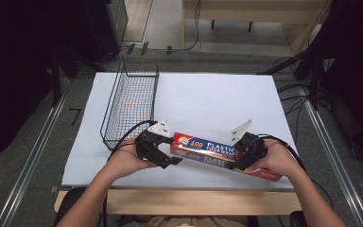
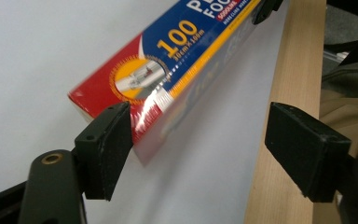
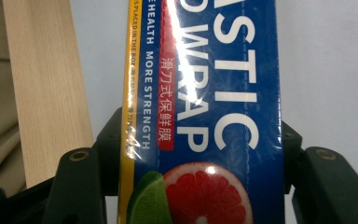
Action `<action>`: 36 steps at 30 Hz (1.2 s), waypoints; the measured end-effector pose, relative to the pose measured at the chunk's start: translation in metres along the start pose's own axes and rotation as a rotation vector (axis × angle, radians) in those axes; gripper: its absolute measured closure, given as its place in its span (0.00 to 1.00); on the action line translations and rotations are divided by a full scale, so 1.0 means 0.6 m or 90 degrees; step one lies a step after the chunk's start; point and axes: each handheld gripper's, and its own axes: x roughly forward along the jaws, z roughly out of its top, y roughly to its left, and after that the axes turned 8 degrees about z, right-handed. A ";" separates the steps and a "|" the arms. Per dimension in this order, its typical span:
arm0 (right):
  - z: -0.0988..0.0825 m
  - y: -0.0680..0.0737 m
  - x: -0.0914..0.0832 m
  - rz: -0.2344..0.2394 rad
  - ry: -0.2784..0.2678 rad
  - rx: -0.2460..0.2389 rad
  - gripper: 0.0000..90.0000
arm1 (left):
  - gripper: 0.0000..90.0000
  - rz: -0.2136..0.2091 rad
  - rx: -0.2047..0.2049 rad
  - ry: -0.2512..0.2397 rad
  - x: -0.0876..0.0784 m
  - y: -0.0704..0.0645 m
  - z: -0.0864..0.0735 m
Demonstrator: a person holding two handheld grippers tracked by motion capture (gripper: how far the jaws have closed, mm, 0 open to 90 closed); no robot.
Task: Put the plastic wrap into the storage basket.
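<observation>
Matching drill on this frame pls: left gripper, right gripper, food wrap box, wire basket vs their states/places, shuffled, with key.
Column 1:
1. left gripper
2. right gripper
3. food wrap box
4. wire basket

Column 2:
A. stands on the white sheet, far left, nothing in it
B. clamped across the box
C. jaws apart, only one pad at the box's end
D. lies across the near edge of the sheet, between both hands

Pairs: 1-C, 2-B, 3-D, 4-A
</observation>
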 end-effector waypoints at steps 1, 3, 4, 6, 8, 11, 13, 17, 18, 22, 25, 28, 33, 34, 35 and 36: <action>0.001 0.002 0.002 0.003 0.010 -0.005 0.46 | 0.25 -0.002 0.004 -0.001 -0.001 -0.002 0.003; 0.004 0.006 0.003 -0.003 0.017 -0.015 0.46 | 0.24 -0.007 0.012 -0.002 -0.002 -0.005 0.007; 0.006 0.007 0.002 -0.002 0.019 -0.018 0.46 | 0.23 -0.010 0.015 -0.001 -0.002 -0.006 0.009; 0.011 0.011 0.003 0.008 0.017 -0.031 0.46 | 0.23 -0.016 0.026 0.013 0.001 -0.009 0.016; 0.018 0.017 0.004 0.013 0.019 -0.045 0.46 | 0.20 -0.022 0.033 0.029 0.008 -0.012 0.024; 0.026 0.023 0.005 0.016 0.025 -0.060 0.46 | 0.19 -0.034 0.053 0.031 0.014 -0.018 0.034; 0.030 0.027 0.007 0.021 0.026 -0.068 0.46 | 0.19 -0.033 0.072 0.029 0.018 -0.022 0.039; 0.038 0.034 0.008 0.021 0.032 -0.078 0.46 | 0.19 -0.021 0.102 0.040 0.027 -0.030 0.047; 0.038 0.034 0.008 0.021 0.032 -0.078 0.46 | 0.19 -0.025 0.102 0.039 0.030 -0.031 0.049; 0.047 0.038 0.008 0.016 0.031 -0.094 0.46 | 0.20 -0.031 0.118 0.053 0.043 -0.034 0.056; 0.056 0.043 0.007 0.021 0.032 -0.096 0.46 | 0.22 -0.042 0.129 0.062 0.052 -0.037 0.060; 0.063 0.045 0.007 0.017 0.034 -0.101 0.46 | 0.23 -0.040 0.145 0.072 0.060 -0.041 0.063; 0.075 0.053 0.007 0.016 0.034 -0.115 0.46 | 0.23 -0.032 0.166 0.085 0.070 -0.050 0.071; 0.077 0.055 0.007 0.013 0.029 -0.118 0.46 | 0.23 -0.031 0.169 0.088 0.072 -0.051 0.071; 0.079 0.056 0.006 0.011 0.025 -0.121 0.46 | 0.23 -0.029 0.171 0.093 0.074 -0.052 0.072; 0.081 0.057 0.006 -0.004 0.023 -0.130 0.46 | 0.23 -0.025 0.173 0.099 0.077 -0.053 0.072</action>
